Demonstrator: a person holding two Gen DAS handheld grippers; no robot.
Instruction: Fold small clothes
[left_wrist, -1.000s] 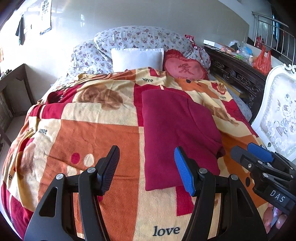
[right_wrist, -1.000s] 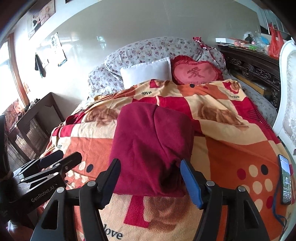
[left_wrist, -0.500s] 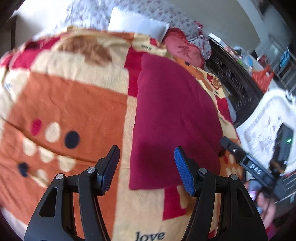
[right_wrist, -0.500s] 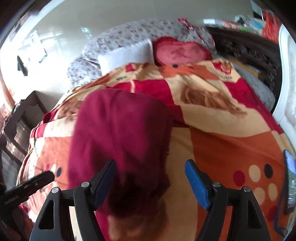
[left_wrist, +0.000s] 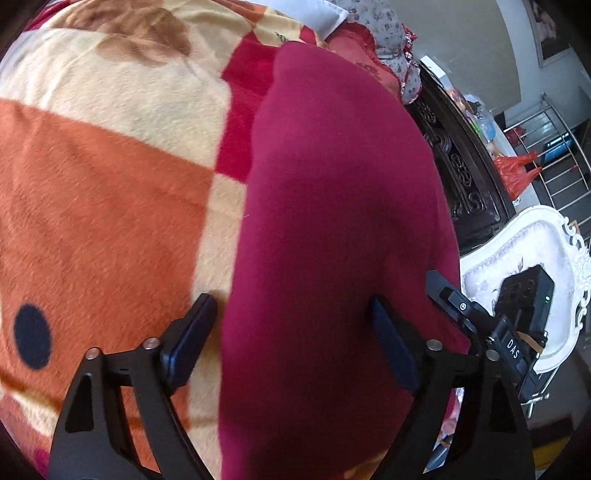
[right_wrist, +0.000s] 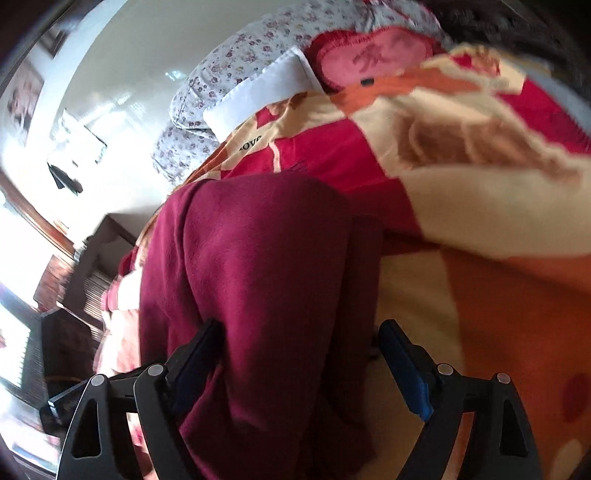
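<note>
Grippers low over the bed now, both of them bearing on one maroon garment (left_wrist: 332, 229) laid flat on the patterned blanket (left_wrist: 103, 177). Left gripper (left_wrist: 291, 343) has its fingers spread wide and clamps nothing: the garment's near left edge runs between them, the left finger over bare blanket just beside that edge, the right finger over the cloth itself. Whether the pads actually touch fabric, I can't tell. Right gripper (right_wrist: 299, 354) is spread wide too, nothing pinched. In its view the garment fills the gap between the fingers; its right-hand edge, where a darker underlayer peeks out, sits just inside the right finger, and blanket lies beyond.

Garment already looks narrowed lengthwise, a long strip stretching away from the fingers toward the pillows (right_wrist: 258, 85). My read: this is the grasp for the next fold, each gripper lining up on a near corner.

Next move calls for both pairs of fingers to settle onto the near hem, one corner each, and pinch through every layer. Catch only the top layer, or a bit of blanket with it, and the fold comes out crooked. Then lift together and carry the near end over toward the far end.
</note>
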